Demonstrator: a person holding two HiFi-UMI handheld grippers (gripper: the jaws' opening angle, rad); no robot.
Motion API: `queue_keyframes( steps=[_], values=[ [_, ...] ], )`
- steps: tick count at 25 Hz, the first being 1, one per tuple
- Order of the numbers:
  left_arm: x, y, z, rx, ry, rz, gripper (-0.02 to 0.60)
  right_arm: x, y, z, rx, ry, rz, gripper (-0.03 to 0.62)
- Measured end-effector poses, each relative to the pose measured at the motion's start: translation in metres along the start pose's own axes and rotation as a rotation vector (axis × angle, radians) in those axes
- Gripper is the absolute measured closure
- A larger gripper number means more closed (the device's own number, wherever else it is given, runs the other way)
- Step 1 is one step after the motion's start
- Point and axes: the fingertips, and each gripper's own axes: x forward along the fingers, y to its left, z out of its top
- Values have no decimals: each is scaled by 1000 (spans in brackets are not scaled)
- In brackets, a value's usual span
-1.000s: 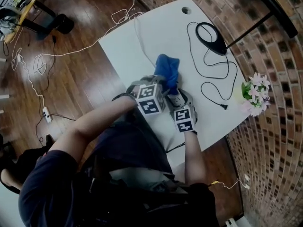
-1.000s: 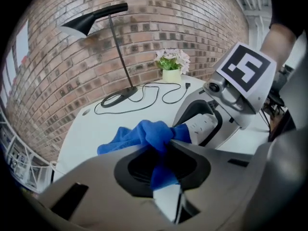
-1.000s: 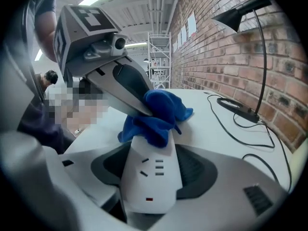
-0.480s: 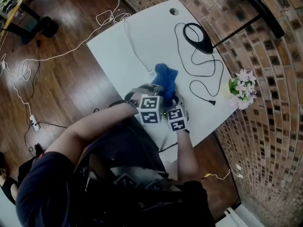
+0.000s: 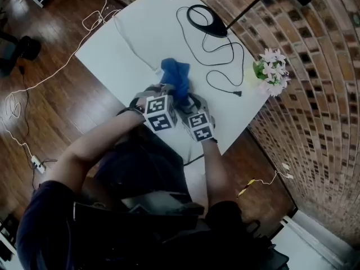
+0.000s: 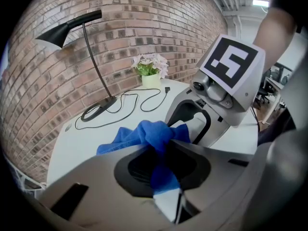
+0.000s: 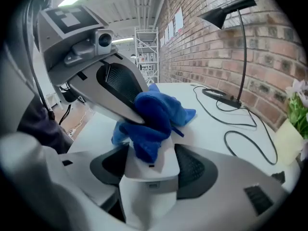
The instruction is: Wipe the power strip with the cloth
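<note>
**Person at a white table (image 5: 140,16) set against a brick wall (image 5: 315,94), a gripper in each hand.** The two grippers are held close together near the table's front edge.

- **Left gripper (image 6: 163,155):** the jaws are drawn nearly together and clamped on a fold of the blue cloth (image 6: 144,134). The cloth bunches out past the fingertips.
- **Right gripper (image 7: 151,167):** the jaws are set wide. The white power strip (image 7: 150,172) lies lengthwise between them and fills the gap from pad to pad, so it is gripped.
- **Cloth and power strip:** the cloth is draped over the far end of the power strip. In the right gripper view, one jaw of the left gripper bears on the cloth from the upper left. Whether the power strip rests on the table or is lifted off it cannot be told.
- **Farther back on the table:** a black desk lamp (image 5: 205,20) stands with its cord (image 5: 225,66) looping loose toward the front. A small pot of pale flowers (image 5: 271,71) sits at the wall-side edge. All of these are well apart from the cloth.
- **Surroundings:** a wooden floor (image 5: 50,38) lies around the table.
</note>
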Motion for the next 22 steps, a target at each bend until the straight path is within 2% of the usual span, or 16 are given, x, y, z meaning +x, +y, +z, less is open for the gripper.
queue_keyframes(
  steps=[4,10,14,19,22],
  values=[
    [1,-2,0,-45,45,24,505,-4,1,-3,6,-53,-6,301],
    [2,0,3,-122,107,107,505,-10,2,-2,-75,-102,3,301],
    [8,-3,5,-156,147,146,505,-22,1,-19,-88,-107,8,301],
    [6,1,5,-246,153,194,505,-21,3,-18,-113,-107,52,299],
    [8,-8,12,-287,127,180,505,-23,3,-18,-125,-110,48,309]
  ],
)
